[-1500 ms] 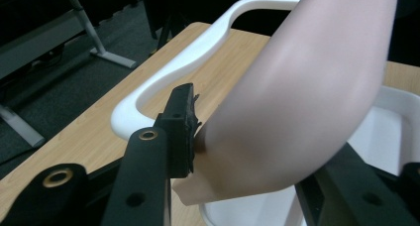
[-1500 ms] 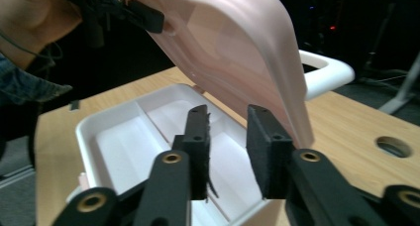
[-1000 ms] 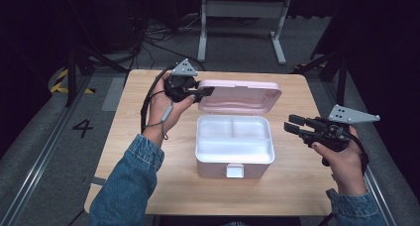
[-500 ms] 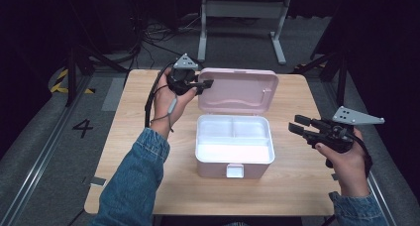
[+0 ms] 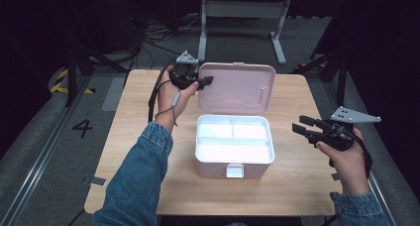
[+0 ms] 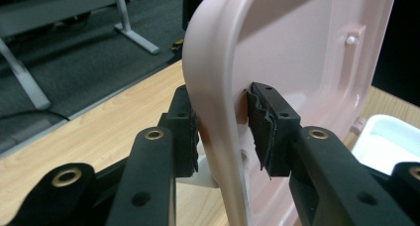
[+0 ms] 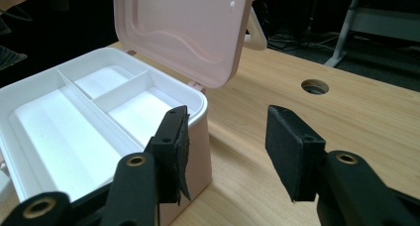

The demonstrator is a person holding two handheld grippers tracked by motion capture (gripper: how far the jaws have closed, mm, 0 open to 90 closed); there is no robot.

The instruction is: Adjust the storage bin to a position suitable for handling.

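Note:
A pink box (image 5: 218, 169) with a white divided inside stands open mid-table, its lid (image 5: 237, 87) raised at the back. My left gripper (image 5: 205, 82) is at the lid's upper left edge. In the left gripper view the lid (image 6: 297, 52) runs between the jaws of the left gripper (image 6: 223, 117), a pad on each face; the jaws have just been opening a little. My right gripper (image 5: 299, 124) hovers right of the box, open, and its jaws have just been opening. In the right gripper view nothing lies between the jaws of the right gripper (image 7: 225, 137), beside the box (image 7: 198, 99).
The wooden table (image 5: 297, 196) has bare top left and right of the box and a round hole (image 7: 314, 86) towards its far right. A grey metal stand (image 5: 242, 8) is on the floor behind the table. Dark floor surrounds it.
The left hand has swung the lid up and back, so it shows taller now. The right gripper has drifted slightly lower and its jaws stand wider.

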